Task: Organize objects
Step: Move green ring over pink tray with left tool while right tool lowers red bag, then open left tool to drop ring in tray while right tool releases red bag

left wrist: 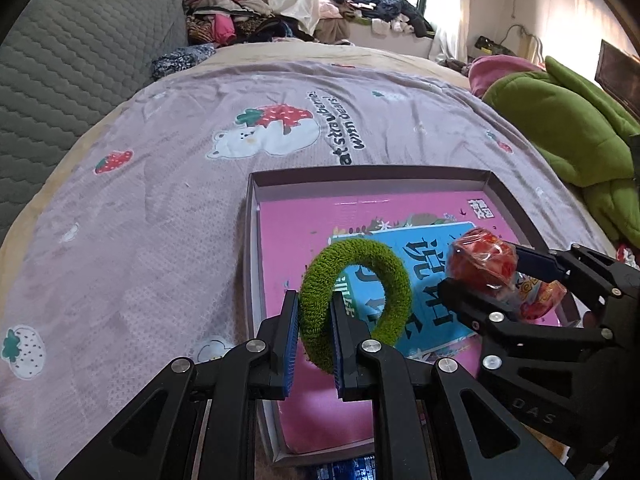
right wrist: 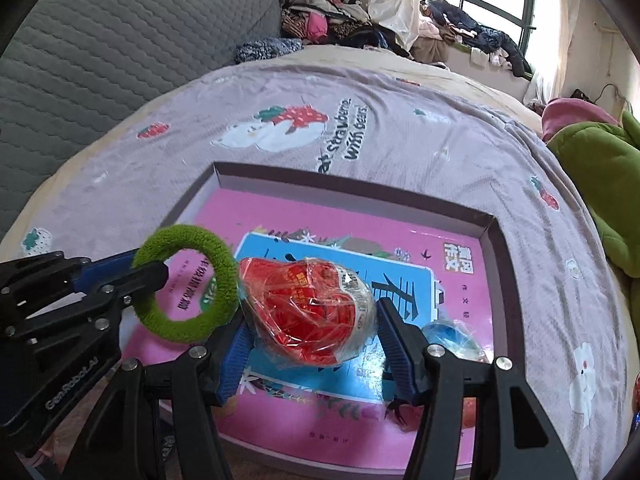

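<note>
Shallow cardboard box [left wrist: 256, 240], grey-walled, lies on the bed's lilac strawberry-and-bear blanket [left wrist: 160, 208]; all positions below are given from this box. Inside it, flat on the bottom: a pink book [left wrist: 304, 216] with a blue title panel. Above the box's left half: the left tool [left wrist: 314, 344], clenched on a fuzzy green ring [left wrist: 356, 292], its two blue-padded fingers [left wrist: 290, 344] pinching the ring's lower left arc, the ring standing roughly upright and clear of the book. Above the box's right half: the right tool [right wrist: 312, 344], grasping a red packet in clear crinkled wrap [right wrist: 312, 312], which bulges between the fingers and sits just beside the green ring [right wrist: 188, 280], nearly touching it in the right wrist view. Under the right tool, on the book near the box's right wall: a small blue wrapped item [right wrist: 452, 336], partly hidden. Beyond the box's right wall: a green quilted cover [left wrist: 560, 128] heaped on the bed. Beyond the far wall: piled clothes [left wrist: 240, 16] below a window. Left of the box: a grey quilted cushion [left wrist: 72, 64].
</note>
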Demonstrator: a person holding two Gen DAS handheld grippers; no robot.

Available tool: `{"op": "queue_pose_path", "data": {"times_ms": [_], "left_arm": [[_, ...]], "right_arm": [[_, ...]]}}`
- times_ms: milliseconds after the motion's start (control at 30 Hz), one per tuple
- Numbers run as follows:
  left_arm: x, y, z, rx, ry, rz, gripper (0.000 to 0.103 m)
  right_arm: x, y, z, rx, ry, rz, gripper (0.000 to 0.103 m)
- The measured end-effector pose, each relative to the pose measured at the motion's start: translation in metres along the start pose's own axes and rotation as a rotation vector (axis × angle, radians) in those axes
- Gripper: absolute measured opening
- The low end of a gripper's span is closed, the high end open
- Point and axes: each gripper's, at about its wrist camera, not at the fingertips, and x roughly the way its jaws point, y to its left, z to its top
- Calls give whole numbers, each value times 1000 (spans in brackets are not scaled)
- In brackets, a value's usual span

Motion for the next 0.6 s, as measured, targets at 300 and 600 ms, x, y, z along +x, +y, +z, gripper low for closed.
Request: {"op": "queue_pose_path", "data": {"times_ms": [300, 600], "left_arm": [[11, 3, -1, 5, 28, 5, 16], [14, 4, 0, -1, 43, 5, 43]], "right_arm": [[13, 3, 0, -5, 19, -27, 60], [19, 0, 1, -7, 50, -47, 60]]}}
